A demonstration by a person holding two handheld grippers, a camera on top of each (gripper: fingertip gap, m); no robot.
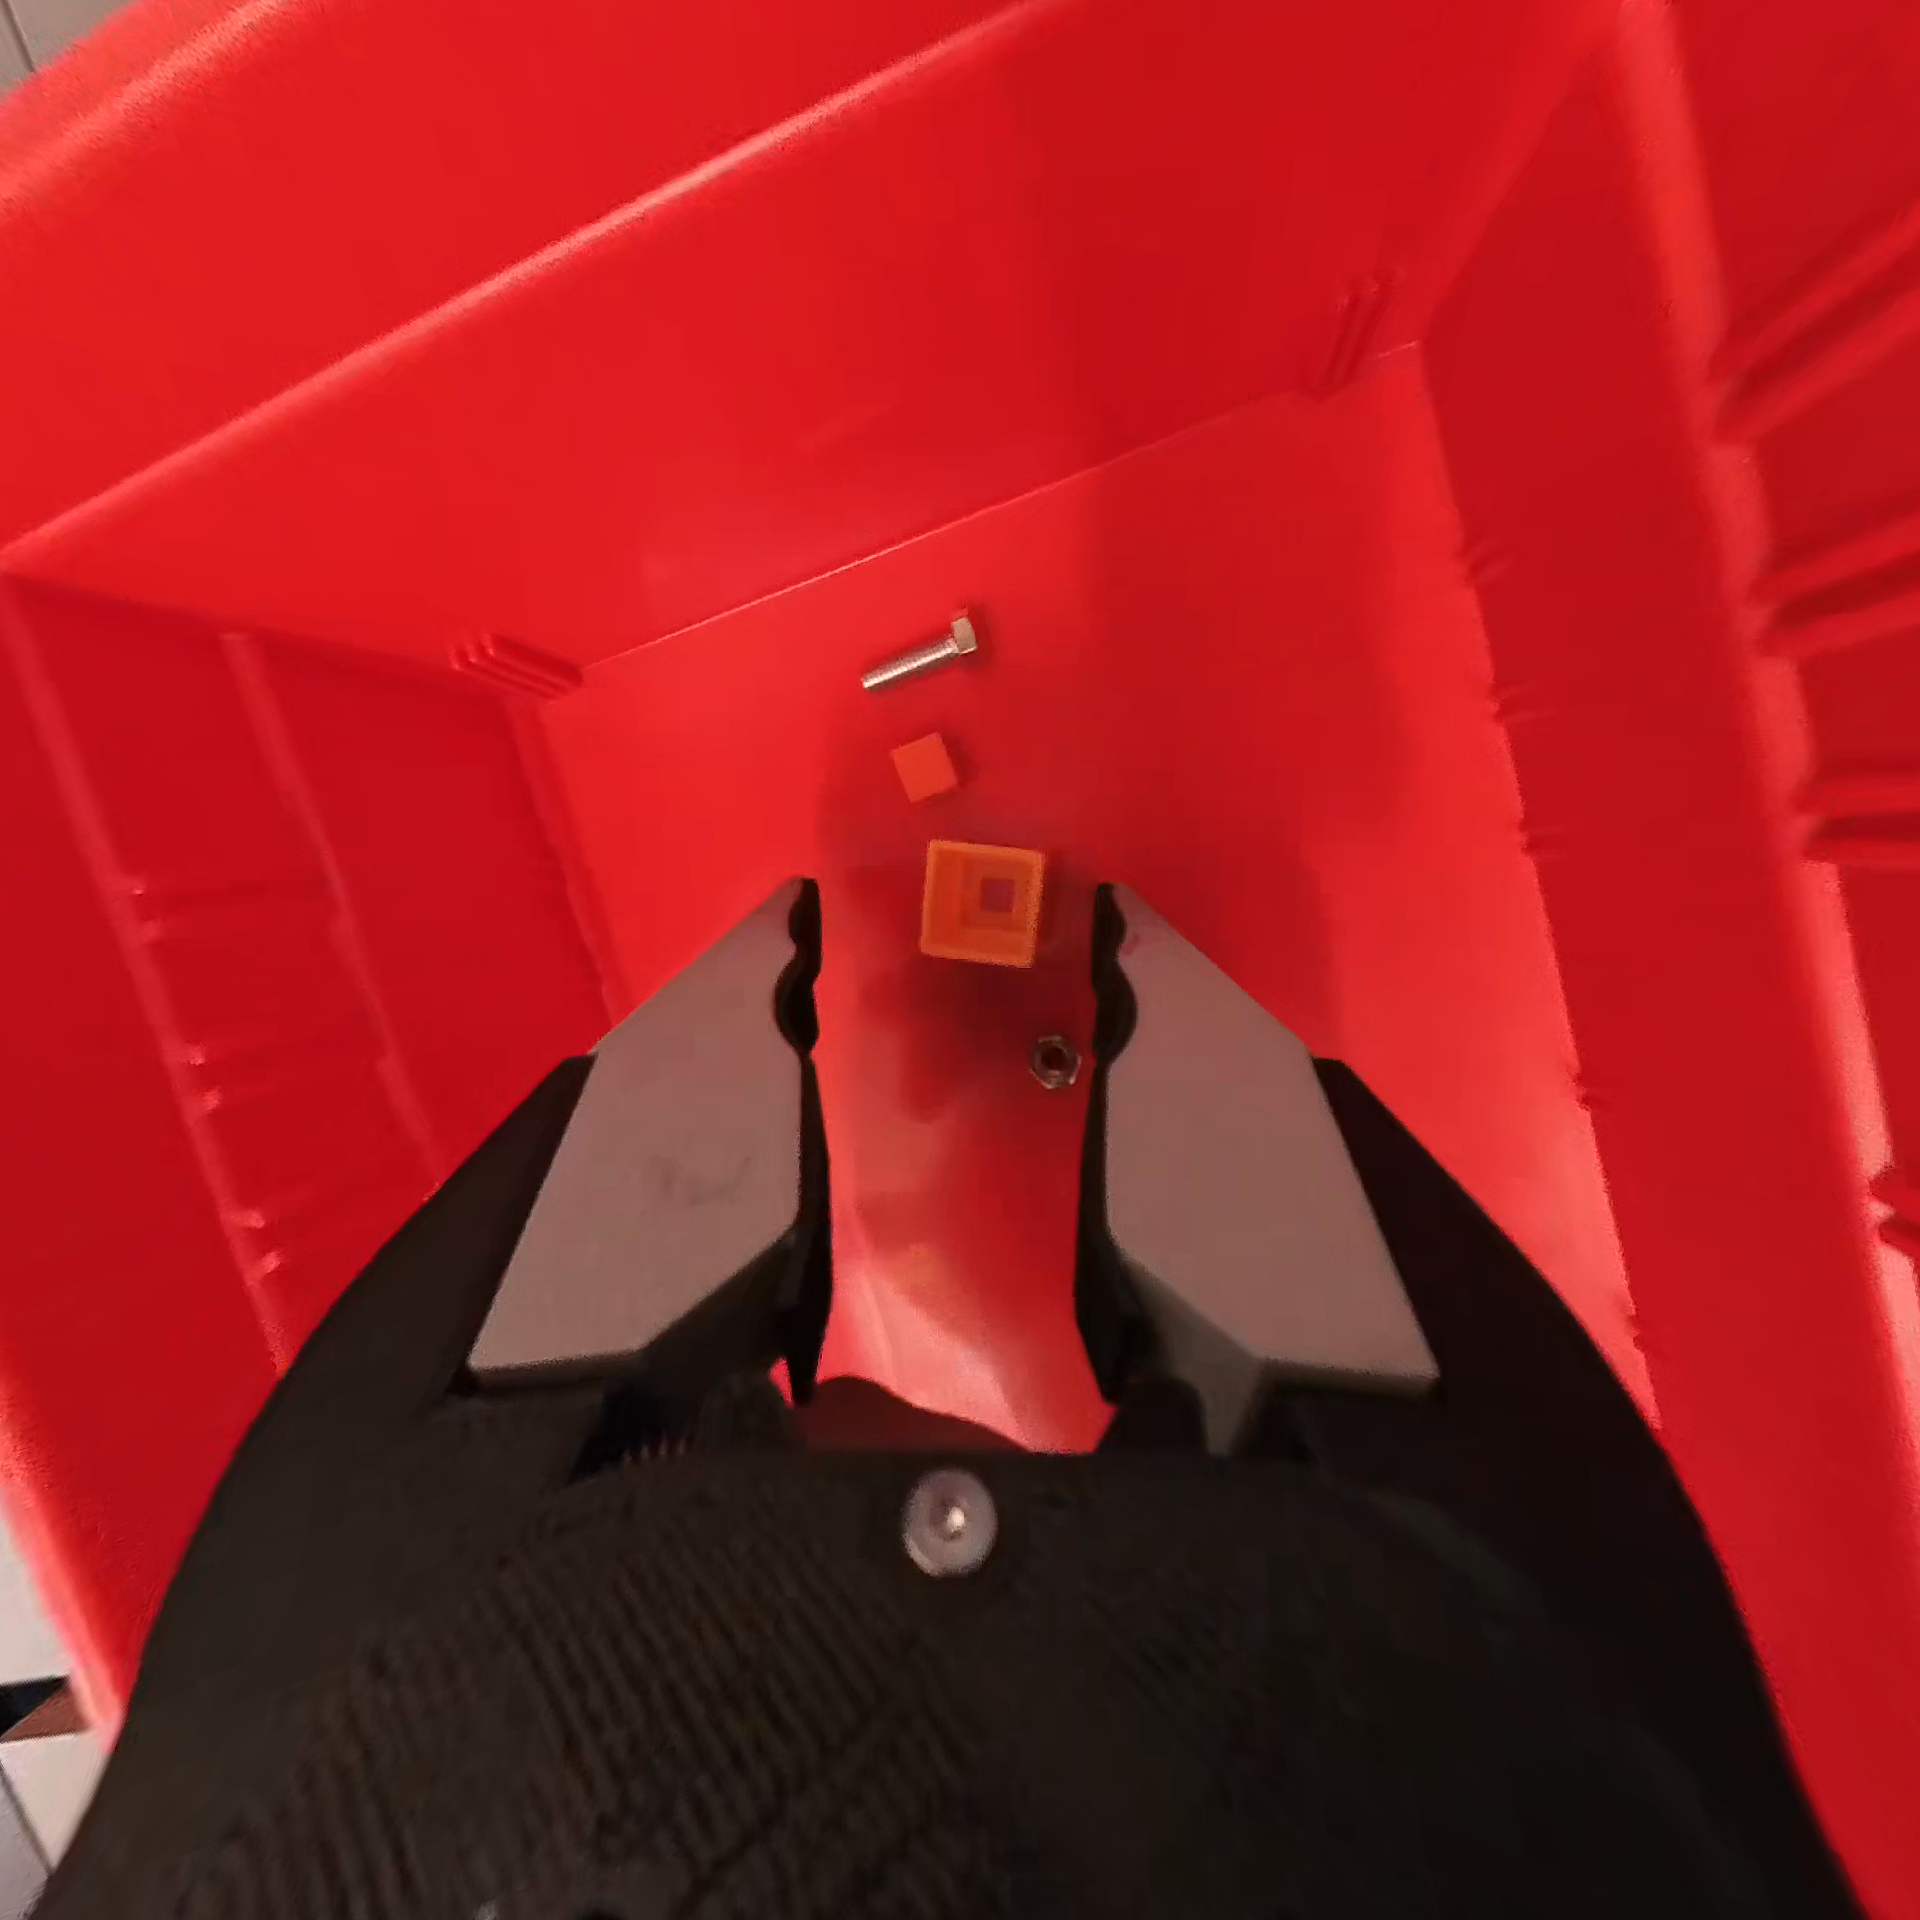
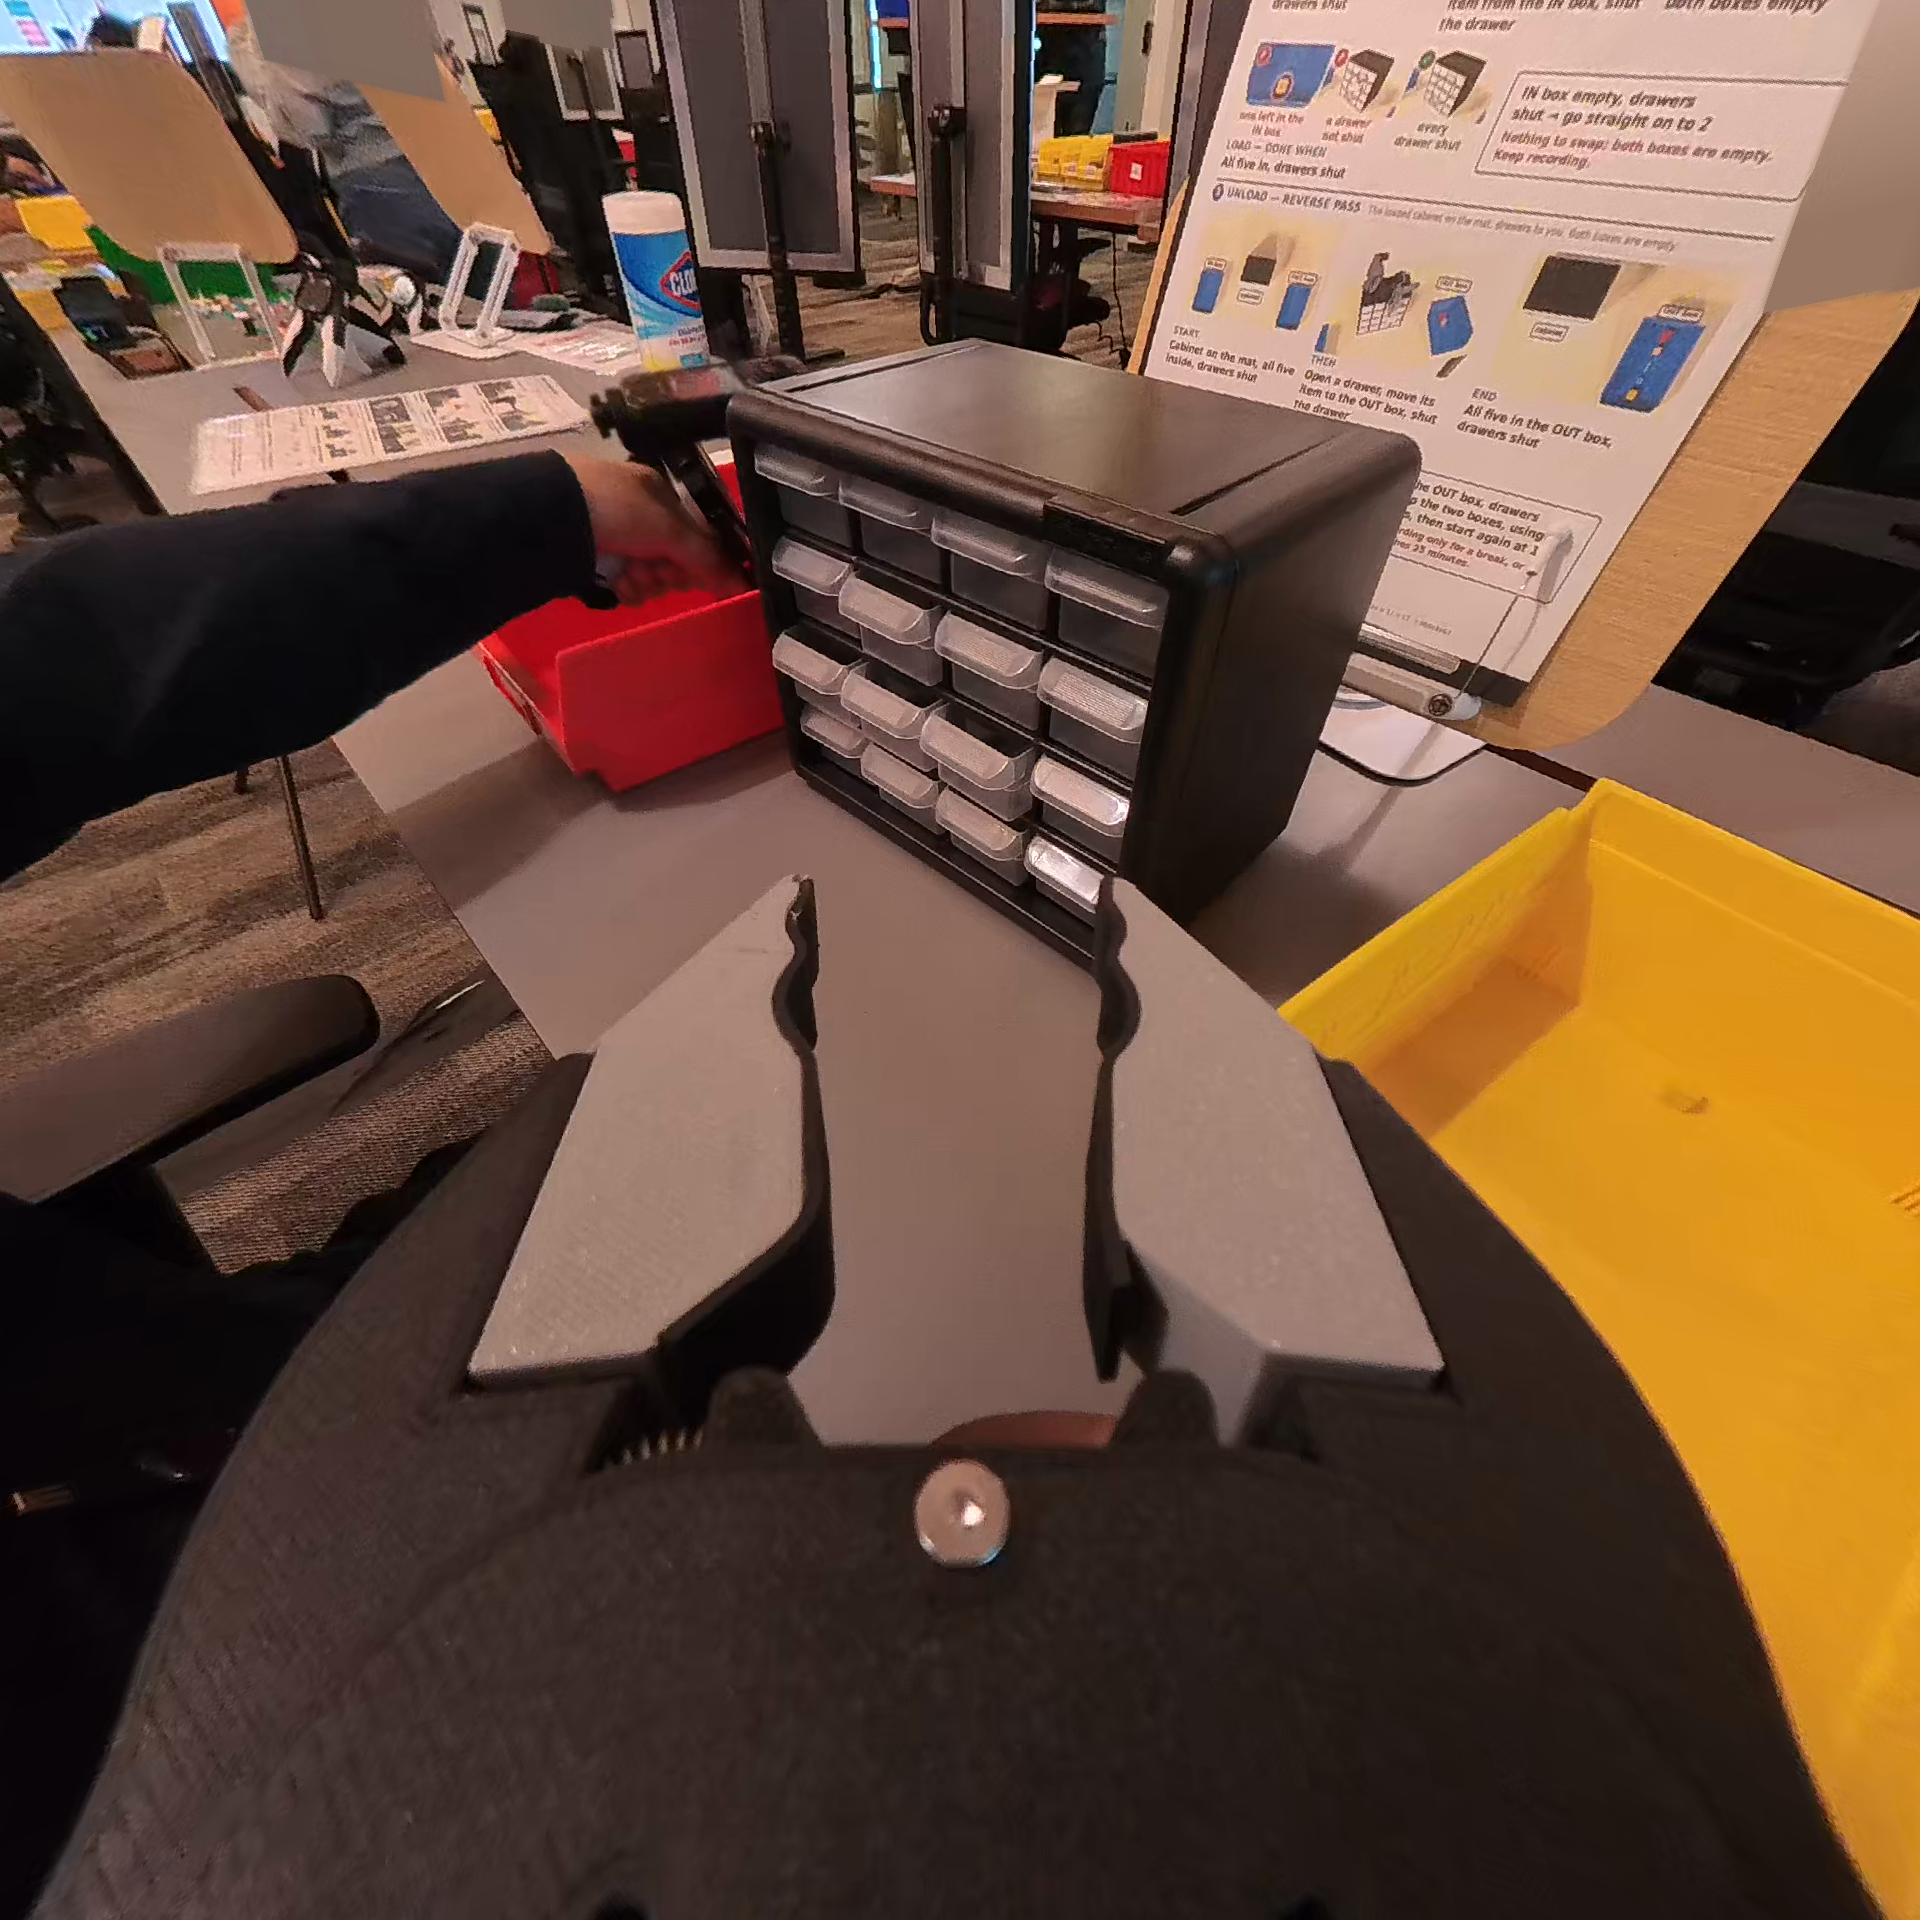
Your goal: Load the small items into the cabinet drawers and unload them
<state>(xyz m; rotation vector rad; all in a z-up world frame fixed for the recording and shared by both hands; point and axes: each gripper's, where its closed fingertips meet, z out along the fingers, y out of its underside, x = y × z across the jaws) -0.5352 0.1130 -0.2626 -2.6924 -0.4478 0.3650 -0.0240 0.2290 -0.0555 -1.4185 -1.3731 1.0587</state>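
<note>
My left gripper (image 1: 956, 899) is open and empty, reaching down inside a red bin (image 1: 727, 416). On the bin floor lie an orange hollow square piece (image 1: 981, 902) between the fingertips, a small orange cube (image 1: 923, 767), a steel bolt (image 1: 921, 652) and a steel nut (image 1: 1056, 1060). My right gripper (image 2: 956, 904) is open and empty above the grey table, in front of the black drawer cabinet (image 2: 1039, 623). All its clear drawers look shut. The red bin (image 2: 665, 675) stands left of the cabinet, with the person's sleeve (image 2: 291, 623) and the other gripper over it.
A yellow bin (image 2: 1662, 1195) stands at the right of the table. An instruction board (image 2: 1475, 312) leans behind the cabinet. A wipes canister (image 2: 655, 281), papers and stands sit on a farther table. A chair (image 2: 177, 1081) is at the left. Left tips to right tips: about 55 cm.
</note>
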